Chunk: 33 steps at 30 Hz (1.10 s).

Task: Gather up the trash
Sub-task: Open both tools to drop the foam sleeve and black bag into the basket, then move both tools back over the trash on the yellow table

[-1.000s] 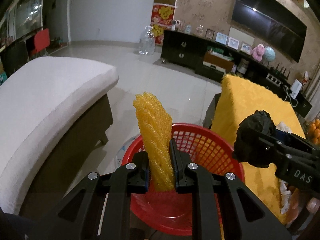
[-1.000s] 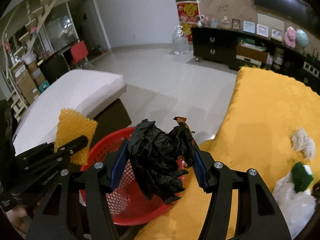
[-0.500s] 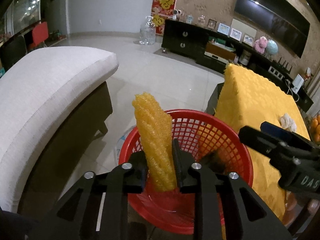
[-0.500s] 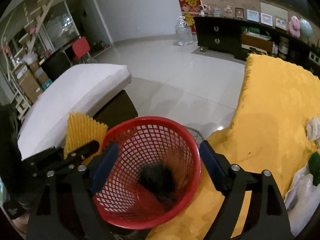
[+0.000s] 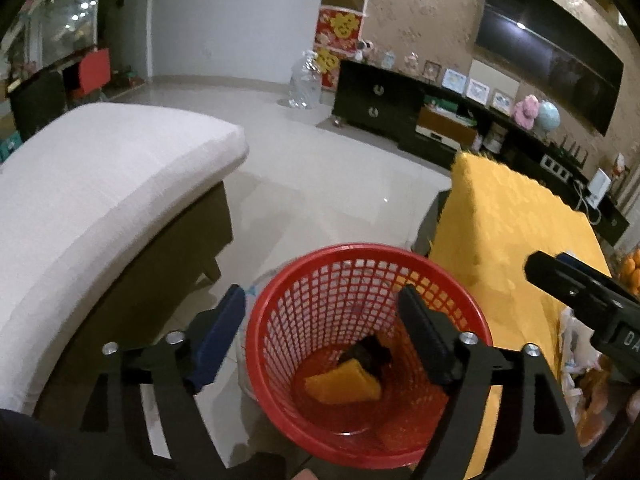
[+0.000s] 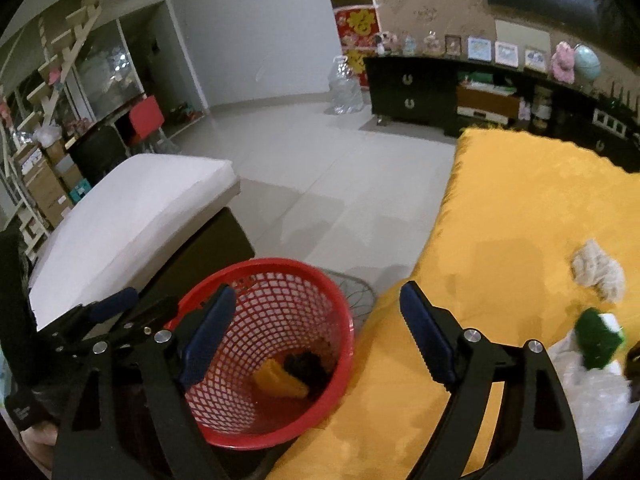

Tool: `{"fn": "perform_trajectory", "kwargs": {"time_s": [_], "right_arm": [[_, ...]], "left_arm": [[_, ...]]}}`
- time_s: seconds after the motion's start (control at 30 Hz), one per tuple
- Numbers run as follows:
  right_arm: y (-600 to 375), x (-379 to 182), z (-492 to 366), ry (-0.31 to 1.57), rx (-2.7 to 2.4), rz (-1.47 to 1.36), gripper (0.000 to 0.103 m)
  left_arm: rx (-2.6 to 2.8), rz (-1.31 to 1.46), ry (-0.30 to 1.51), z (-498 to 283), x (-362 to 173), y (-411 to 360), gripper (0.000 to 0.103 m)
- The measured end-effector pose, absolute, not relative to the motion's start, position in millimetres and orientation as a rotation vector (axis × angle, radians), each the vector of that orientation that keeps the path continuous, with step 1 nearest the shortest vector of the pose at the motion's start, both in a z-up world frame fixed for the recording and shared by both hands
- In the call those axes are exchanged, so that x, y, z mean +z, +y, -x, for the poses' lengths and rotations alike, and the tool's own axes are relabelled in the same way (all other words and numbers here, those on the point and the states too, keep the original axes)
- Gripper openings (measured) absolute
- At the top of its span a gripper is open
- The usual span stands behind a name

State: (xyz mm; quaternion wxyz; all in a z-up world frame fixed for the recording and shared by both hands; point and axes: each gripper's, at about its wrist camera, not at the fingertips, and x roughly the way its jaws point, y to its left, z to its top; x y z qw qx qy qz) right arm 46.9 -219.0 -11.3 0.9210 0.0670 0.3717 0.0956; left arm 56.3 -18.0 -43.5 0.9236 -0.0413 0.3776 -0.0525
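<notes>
A red mesh basket [image 5: 352,264] [image 6: 256,276] stands on the floor beside the yellow-covered table [image 6: 520,208]. At its bottom lie a yellow foam net [image 5: 342,386] [image 6: 280,382] and a crumpled black bag [image 5: 368,354] [image 6: 306,364]. My left gripper [image 5: 322,320] hovers over the basket; its jaws are opening, with nothing between them. My right gripper [image 6: 314,322] stands open and empty above the basket's right rim and the table edge. On the table lie a crumpled white tissue [image 6: 598,270], a green scrap [image 6: 596,338] and a clear plastic bag [image 6: 592,400].
A white cushioned sofa [image 5: 92,184] [image 6: 132,216] stands left of the basket. Tiled floor [image 5: 320,168] stretches to a dark TV cabinet [image 5: 400,108]. Oranges [image 5: 630,272] sit at the table's right edge. The right gripper's fingertips [image 5: 560,276] show at the left wrist view's right.
The right gripper opened and dropped the black bag into the basket. Then the left gripper opened and the yellow foam net fell in beside it.
</notes>
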Motion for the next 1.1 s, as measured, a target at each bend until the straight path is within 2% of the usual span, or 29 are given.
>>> {"fn": "perform_trajectory", "kwargs": {"time_s": [0.17, 0.23, 0.63, 1.1], "right_arm": [[-223, 1, -35, 0.715, 0.162, -0.098, 0.083], [-228, 6, -28, 0.691, 0.149, -0.089, 0.088], [-307, 42, 24, 0.601, -0.016, -0.143, 0.092], [-397, 35, 89, 0.598, -0.246, -0.243, 0.094]], "left_arm": [[-0.122, 0.087, 0.736, -52, -35, -23, 0.085], [-0.133, 0.070, 0.724, -50, -32, -28, 0.085], [-0.252, 0.029, 0.686, -34, -18, -69, 0.086], [-0.454, -0.057, 0.664, -9, -8, -152, 0.088]]}}
